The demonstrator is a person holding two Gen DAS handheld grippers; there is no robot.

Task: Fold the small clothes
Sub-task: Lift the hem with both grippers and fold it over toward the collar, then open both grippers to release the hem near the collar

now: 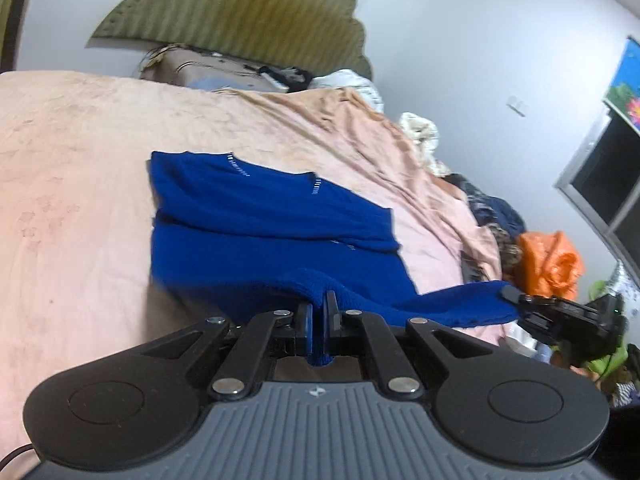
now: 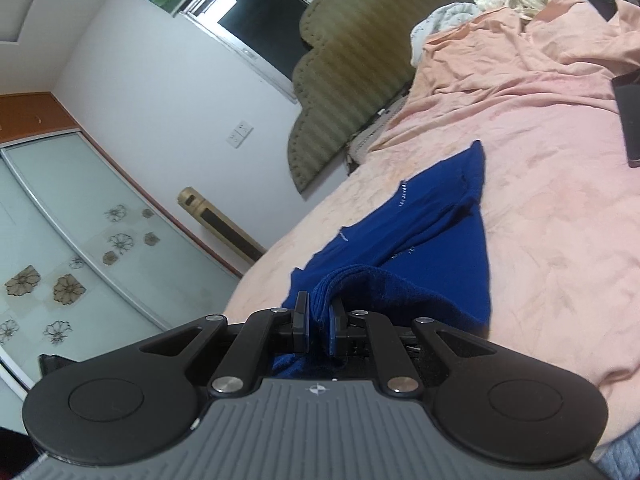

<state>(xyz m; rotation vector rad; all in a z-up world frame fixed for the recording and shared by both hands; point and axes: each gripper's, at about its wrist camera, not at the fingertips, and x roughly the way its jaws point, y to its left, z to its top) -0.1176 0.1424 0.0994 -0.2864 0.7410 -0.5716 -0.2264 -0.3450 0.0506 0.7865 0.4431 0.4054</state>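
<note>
**Both grippers pinching the blue sweater's near edge**

Lying on the bed, over its pink blanket: blue knitted sweater, partly folded, far part flat, near edge raised off the blanket. Left gripper clamping a bunched fold of that near edge, jaws drawn close together on the fabric. Right gripper likewise clamping a thicker roll of the same edge, jaws nearly together with blue knit between them. Showing in the left wrist view at far right: right gripper biting the sweater's corner. Standing behind the bed: olive padded headboard. Piling at the bed's far side: loose clothes, an orange bag.
</note>
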